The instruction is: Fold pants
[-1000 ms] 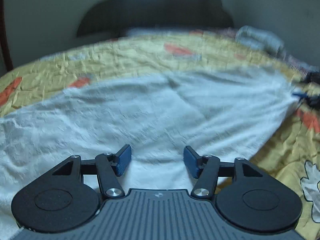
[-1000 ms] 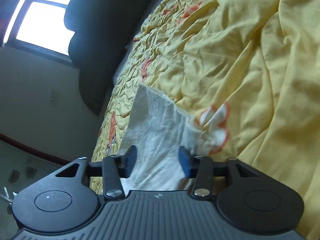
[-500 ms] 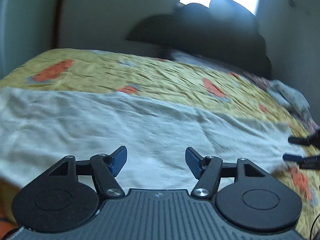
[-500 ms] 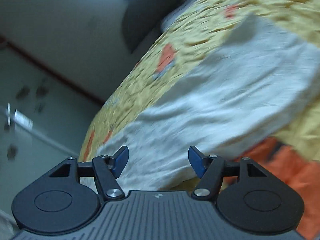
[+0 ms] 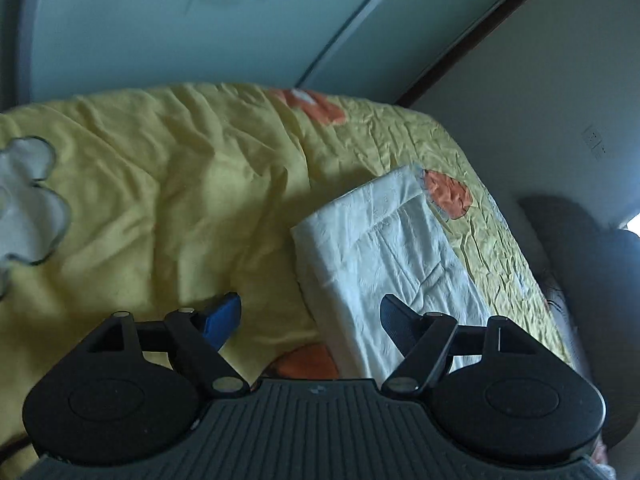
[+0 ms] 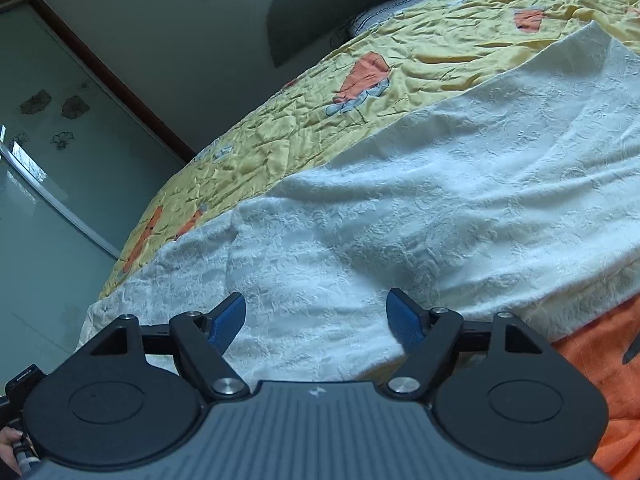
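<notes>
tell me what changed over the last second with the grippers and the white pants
Both views swung: the left gripper now looks along the white pants, folded into a narrow strip; the right gripper moved closer above them. Nothing was gripped. Jaws stay open, and the pants stay on the yellow bedspread.

Your left gripper [image 5: 310, 316] has swung round; the pants [image 5: 384, 264] now lie under its right finger. Your right gripper [image 6: 316, 318] has drawn closer over them.

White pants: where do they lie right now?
The white pants lie on the yellow bedspread, right of centre in the left wrist view, under the open left gripper's right finger.
</notes>
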A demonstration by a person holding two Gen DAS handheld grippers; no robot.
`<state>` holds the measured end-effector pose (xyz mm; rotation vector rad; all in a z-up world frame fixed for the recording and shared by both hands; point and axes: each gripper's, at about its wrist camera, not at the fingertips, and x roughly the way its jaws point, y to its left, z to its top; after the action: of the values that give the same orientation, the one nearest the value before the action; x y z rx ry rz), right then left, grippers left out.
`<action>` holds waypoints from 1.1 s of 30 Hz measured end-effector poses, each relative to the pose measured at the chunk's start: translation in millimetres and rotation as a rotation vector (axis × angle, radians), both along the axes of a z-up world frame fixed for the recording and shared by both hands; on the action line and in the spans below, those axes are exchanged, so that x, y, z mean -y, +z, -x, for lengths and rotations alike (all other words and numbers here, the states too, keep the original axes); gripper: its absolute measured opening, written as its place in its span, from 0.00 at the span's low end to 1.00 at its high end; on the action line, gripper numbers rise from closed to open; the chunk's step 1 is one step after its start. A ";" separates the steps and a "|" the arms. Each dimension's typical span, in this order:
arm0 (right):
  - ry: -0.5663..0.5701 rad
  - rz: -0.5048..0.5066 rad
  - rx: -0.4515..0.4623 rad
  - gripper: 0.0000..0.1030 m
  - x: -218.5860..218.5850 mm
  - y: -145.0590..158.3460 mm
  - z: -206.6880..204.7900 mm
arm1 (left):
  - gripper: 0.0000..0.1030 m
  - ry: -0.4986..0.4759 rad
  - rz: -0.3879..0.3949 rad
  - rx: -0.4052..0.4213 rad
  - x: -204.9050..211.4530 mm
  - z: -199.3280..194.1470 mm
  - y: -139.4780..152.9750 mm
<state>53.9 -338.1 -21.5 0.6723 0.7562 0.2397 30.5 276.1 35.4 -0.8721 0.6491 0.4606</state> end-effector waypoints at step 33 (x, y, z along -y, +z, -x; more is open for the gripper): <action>-0.707 -0.420 -0.023 0.76 166.4 -26.4 99.8 | 0.57 -0.223 -0.511 0.060 88.4 6.1 60.0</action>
<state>-45.9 -504.5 -47.9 1.2975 0.4496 -0.2676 24.5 187.7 95.5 -0.3235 0.5314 0.3728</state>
